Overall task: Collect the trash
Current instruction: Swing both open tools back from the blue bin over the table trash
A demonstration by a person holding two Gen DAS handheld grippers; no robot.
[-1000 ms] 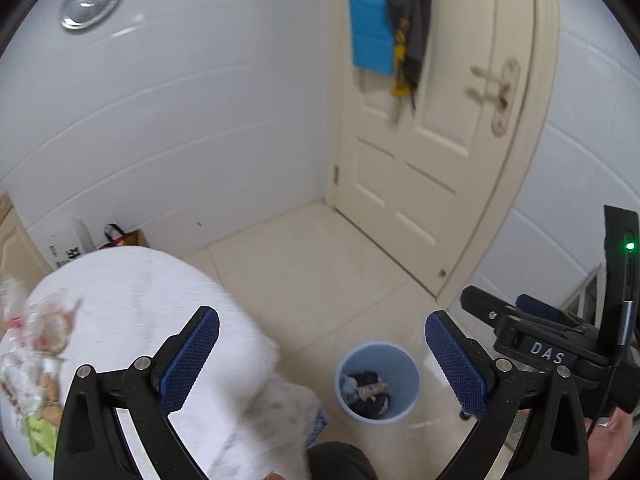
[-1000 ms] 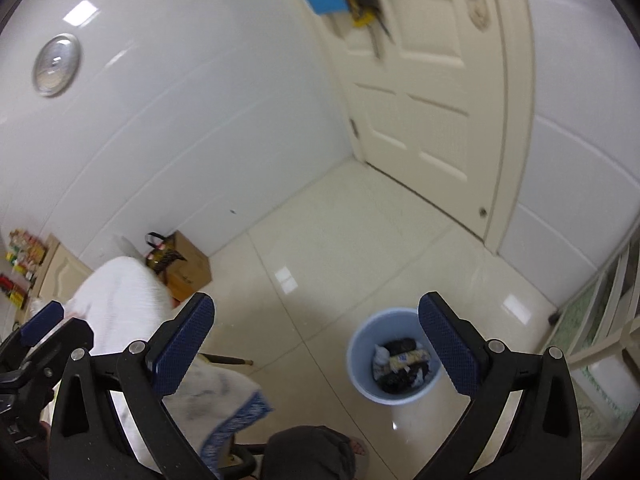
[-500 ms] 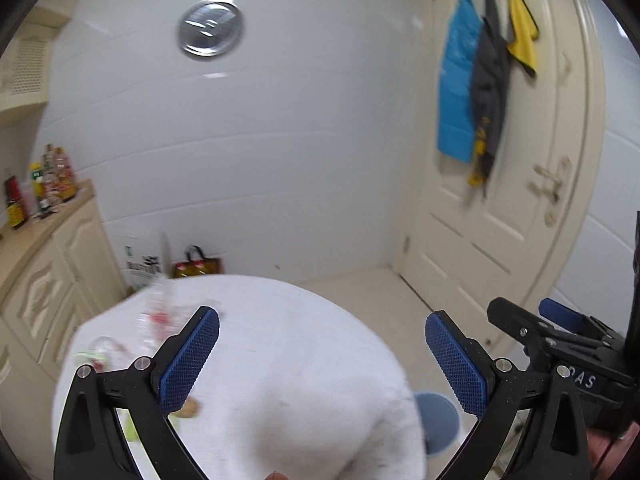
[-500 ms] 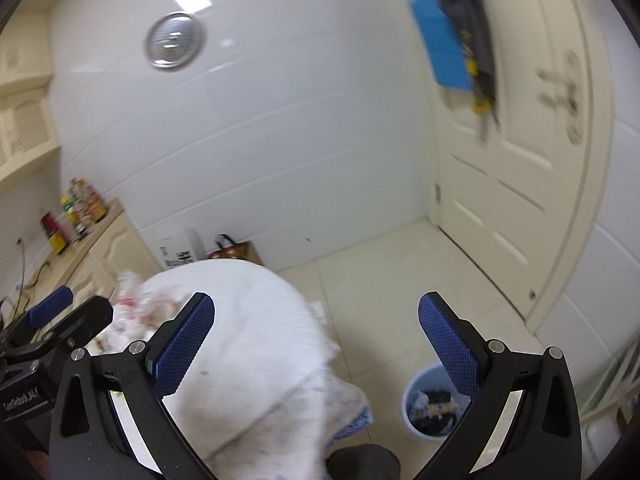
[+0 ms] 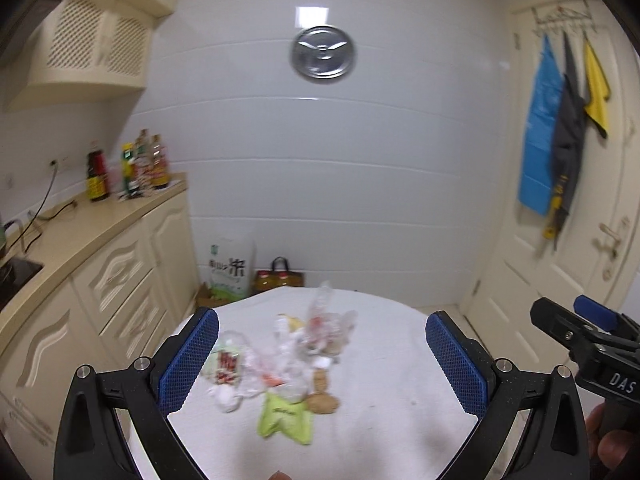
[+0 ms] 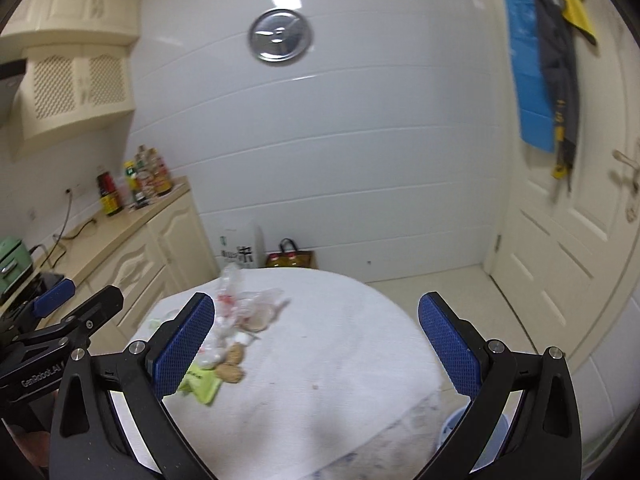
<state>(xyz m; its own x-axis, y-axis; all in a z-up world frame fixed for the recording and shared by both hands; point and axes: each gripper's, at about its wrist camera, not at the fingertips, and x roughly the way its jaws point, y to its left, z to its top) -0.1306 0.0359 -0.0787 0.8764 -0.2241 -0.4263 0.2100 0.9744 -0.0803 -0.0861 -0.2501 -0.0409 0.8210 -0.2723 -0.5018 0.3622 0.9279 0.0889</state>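
- The left hand-held gripper (image 5: 320, 364) hangs above the round bench (image 5: 384, 392) with its blue pads spread wide apart and nothing between them.
- The right hand-held gripper (image 6: 316, 344) is likewise released, its pads far apart and holding nothing, above the same bench (image 6: 320, 360).
- The trash lies in a loose pile (image 5: 288, 356) on the white cloth of the bench, toward its left side; from the right wrist view the pile (image 6: 236, 332) sits just beside the left pad.
- In the pile are clear crumpled plastic wrappers (image 5: 324, 324), a red-and-white packet (image 5: 226, 366), a light green packet (image 5: 284, 416) at the near edge, and two brown biscuit-like pieces (image 5: 322, 396) touching each other; motion blur hides finer detail.
- A blue bin (image 6: 476, 440) shows partly at the lower right of the right wrist view, on the floor beside the bench edge, behind the gripper's frame.
- Sauce bottles (image 5: 128, 168) stand on the counter along the left wall.
- A rice bag (image 5: 230, 272) and a shopping bag (image 5: 280, 278) sit on the floor against the far wall.
- Blue, grey and yellow cloths (image 5: 560, 128) hang on the door.
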